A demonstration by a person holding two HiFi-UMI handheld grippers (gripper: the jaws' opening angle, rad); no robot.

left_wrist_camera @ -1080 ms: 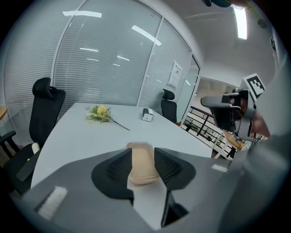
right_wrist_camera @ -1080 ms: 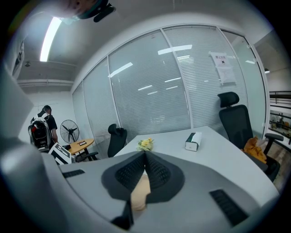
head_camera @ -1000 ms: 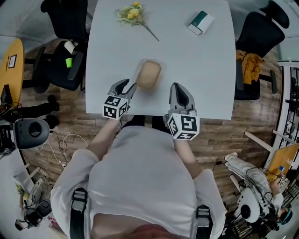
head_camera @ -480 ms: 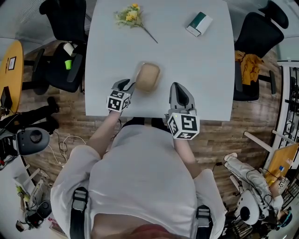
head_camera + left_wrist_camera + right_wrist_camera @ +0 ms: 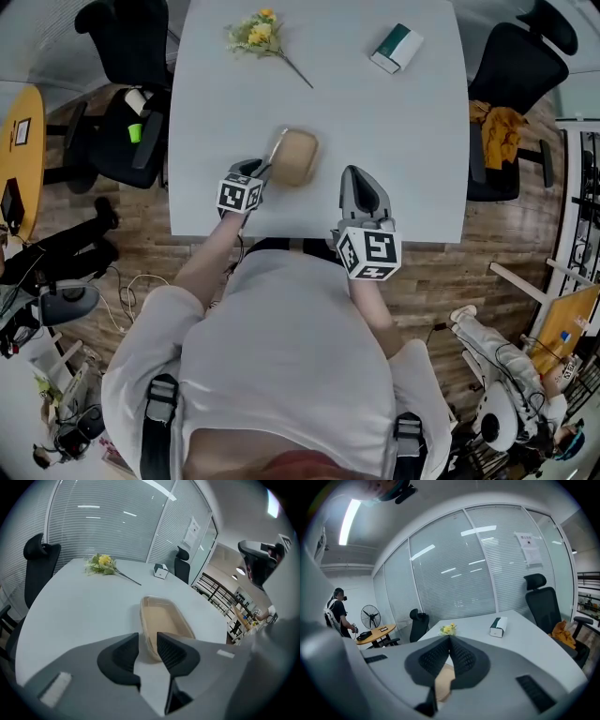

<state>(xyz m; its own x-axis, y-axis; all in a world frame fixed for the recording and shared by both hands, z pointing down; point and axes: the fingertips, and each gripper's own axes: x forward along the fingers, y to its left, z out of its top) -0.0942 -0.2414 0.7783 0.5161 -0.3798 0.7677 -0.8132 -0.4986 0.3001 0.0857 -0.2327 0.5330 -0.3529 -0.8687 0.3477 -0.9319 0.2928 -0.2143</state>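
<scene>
Table [image 5: 403, 131]: white, smooth, flat, rounded corners. Tray [image 5: 296, 157]: beige, matte, shallow, oblong with rounded ends. Located near table's 6 o'clock edge, long axis pointing toward 1 o'clock, away from body. Left gripper [image 5: 265, 169]: at tray's 7 o'clock, ribbed black jaws clamped on tray's left wall. Right gripper [image 5: 361, 180]: at tray's 4 o'clock, clear of it, jaws pressed together, nothing between. Box [image 5: 392, 47]: green and white, rectangular, at 1 o'clock. Flowers [image 5: 253, 30]: yellow, thin stem, at 11 o'clock.
</scene>
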